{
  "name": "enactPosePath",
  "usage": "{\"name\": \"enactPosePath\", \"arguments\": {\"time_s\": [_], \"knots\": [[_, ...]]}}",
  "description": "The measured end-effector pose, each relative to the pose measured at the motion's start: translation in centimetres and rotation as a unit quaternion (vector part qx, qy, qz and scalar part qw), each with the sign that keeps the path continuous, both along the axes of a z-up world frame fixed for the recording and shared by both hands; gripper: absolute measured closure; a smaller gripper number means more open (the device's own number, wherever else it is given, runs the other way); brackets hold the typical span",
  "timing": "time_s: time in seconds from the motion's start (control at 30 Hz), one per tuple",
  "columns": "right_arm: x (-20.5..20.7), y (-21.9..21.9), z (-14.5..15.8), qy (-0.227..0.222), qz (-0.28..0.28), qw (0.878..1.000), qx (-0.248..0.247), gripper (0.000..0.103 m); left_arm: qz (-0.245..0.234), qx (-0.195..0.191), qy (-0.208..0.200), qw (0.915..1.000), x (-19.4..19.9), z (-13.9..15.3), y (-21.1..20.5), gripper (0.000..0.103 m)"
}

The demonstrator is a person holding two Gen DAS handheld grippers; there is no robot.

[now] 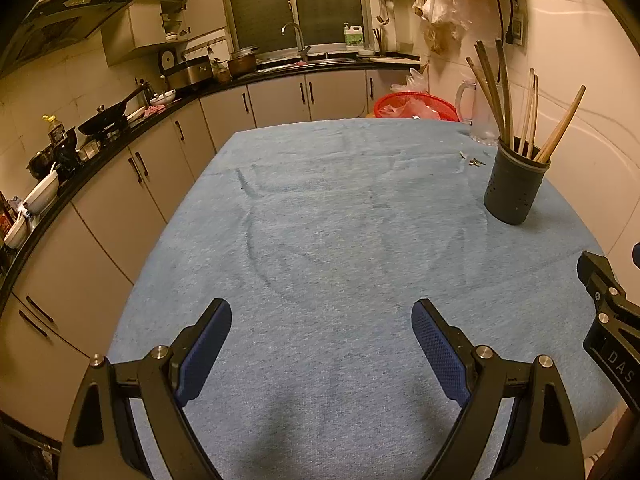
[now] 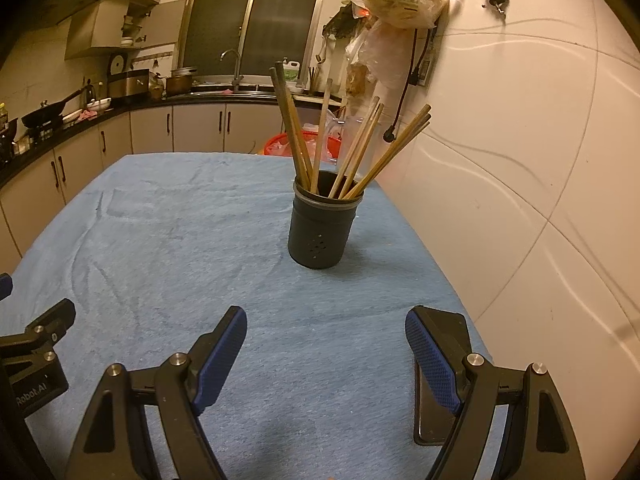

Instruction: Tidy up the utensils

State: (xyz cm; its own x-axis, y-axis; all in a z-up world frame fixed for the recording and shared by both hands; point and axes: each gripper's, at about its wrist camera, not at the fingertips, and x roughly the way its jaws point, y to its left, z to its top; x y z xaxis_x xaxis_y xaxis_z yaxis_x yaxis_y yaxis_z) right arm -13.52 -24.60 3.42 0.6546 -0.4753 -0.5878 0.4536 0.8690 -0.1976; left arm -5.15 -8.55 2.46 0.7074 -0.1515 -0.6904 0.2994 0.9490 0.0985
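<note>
A dark perforated utensil holder (image 2: 322,226) stands upright on the blue tablecloth (image 2: 168,240), with several wooden chopsticks (image 2: 320,140) sticking out of it. In the left wrist view the holder (image 1: 514,188) stands at the table's right side with its chopsticks (image 1: 504,100). My left gripper (image 1: 322,332) is open and empty above the near part of the cloth (image 1: 320,220). My right gripper (image 2: 326,338) is open and empty, in front of the holder and apart from it. No loose utensil shows on the cloth.
A white wall (image 2: 520,160) runs along the table's right edge. A clear jug (image 1: 476,110) and a red basket (image 1: 416,106) sit at the far end. Small scraps (image 1: 472,160) lie near the holder. Kitchen counters (image 1: 120,128) run along the left. A dark flat object (image 2: 430,412) lies under my right finger.
</note>
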Motion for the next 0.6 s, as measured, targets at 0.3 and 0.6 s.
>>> {"name": "enactPosePath", "arguments": {"time_s": [0.3, 0.6], "knots": [[0.2, 0.3, -0.2, 0.006, 0.005, 1.0, 0.0, 0.019, 0.003, -0.002, 0.003, 1.0, 0.1, -0.2, 0.5, 0.011], [1.0, 0.5, -0.8, 0.018, 0.01, 1.0, 0.003, 0.019, 0.007, -0.001, 0.008, 0.9999, 0.6, -0.7, 1.0, 0.011]]}}
